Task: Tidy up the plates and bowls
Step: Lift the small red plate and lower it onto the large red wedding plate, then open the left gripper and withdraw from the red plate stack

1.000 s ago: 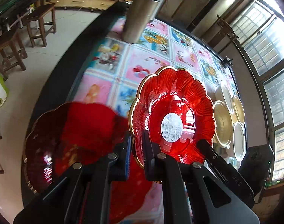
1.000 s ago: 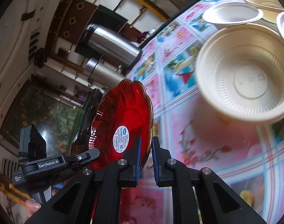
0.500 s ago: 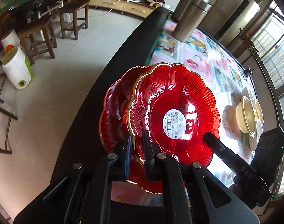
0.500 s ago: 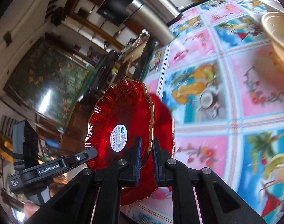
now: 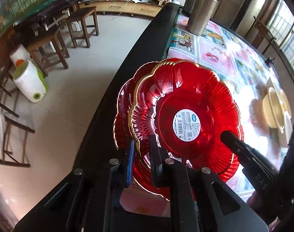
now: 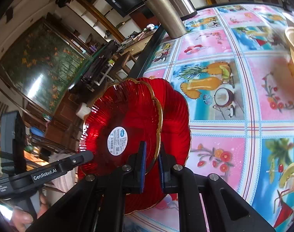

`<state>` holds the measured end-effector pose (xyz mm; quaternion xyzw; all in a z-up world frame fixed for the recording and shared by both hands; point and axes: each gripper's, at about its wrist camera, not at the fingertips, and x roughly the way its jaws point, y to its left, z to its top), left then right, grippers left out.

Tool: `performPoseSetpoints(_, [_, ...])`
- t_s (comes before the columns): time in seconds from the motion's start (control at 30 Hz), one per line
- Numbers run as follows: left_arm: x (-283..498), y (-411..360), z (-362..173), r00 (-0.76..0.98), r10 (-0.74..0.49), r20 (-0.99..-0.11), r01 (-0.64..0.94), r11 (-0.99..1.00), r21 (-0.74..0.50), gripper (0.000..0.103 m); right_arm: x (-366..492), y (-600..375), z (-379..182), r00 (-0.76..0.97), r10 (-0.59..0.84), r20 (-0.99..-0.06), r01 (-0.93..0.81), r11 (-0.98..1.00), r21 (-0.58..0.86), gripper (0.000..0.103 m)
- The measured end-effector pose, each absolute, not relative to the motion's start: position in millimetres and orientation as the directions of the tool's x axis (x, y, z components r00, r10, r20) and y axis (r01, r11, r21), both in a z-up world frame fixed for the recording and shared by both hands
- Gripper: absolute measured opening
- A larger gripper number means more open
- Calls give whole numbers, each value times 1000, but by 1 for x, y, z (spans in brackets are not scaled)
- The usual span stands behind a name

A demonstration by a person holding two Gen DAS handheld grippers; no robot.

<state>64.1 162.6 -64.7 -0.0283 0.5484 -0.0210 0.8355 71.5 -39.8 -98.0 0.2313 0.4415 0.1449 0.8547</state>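
Both grippers pinch opposite rims of one red plate [image 5: 187,104], held just above a second red plate [image 6: 176,119] lying at the table's [image 6: 214,127] near left edge: left gripper [image 5: 142,154], right gripper [image 6: 151,158].

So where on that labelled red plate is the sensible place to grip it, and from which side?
On its scalloped rim, coming in edge-on from the near side. The labelled red plate is thin and shallow, so jaws straddle the lip. Both the left gripper and right gripper already pinch opposite rim sections.
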Motion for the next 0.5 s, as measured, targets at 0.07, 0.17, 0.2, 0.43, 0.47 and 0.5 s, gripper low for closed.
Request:
performPoseSetpoints(0.07, [62,162,-64,407,-33,-913,6,999,-33,12,70,-33,-96,569,422,-706,-65,878,473,15])
performPoseSetpoints(0.17, [59,161,-62,424,-3,-905,11,1000,2,12,68,-21,-92,576,376,-726,-90,912,401,19])
performPoseSetpoints(0.2, [58,160,-60,432,13,-902,9,1000,19,12,68,-18,-91,576,359,-734,-101,923,372,20])
performPoseSetpoints(0.43, [51,161,-41,498,76,-864,-15,997,79,12,57,-8,-77,614,283,-736,-162,959,233,52])
performPoseSetpoints(0.47, [50,161,-38,505,77,-860,-18,997,79,12,54,-11,-72,631,270,-727,-164,963,215,58])
performPoseSetpoints(0.5, [48,160,-36,512,77,-856,-21,997,77,12,52,-11,-68,646,265,-716,-170,964,203,64])
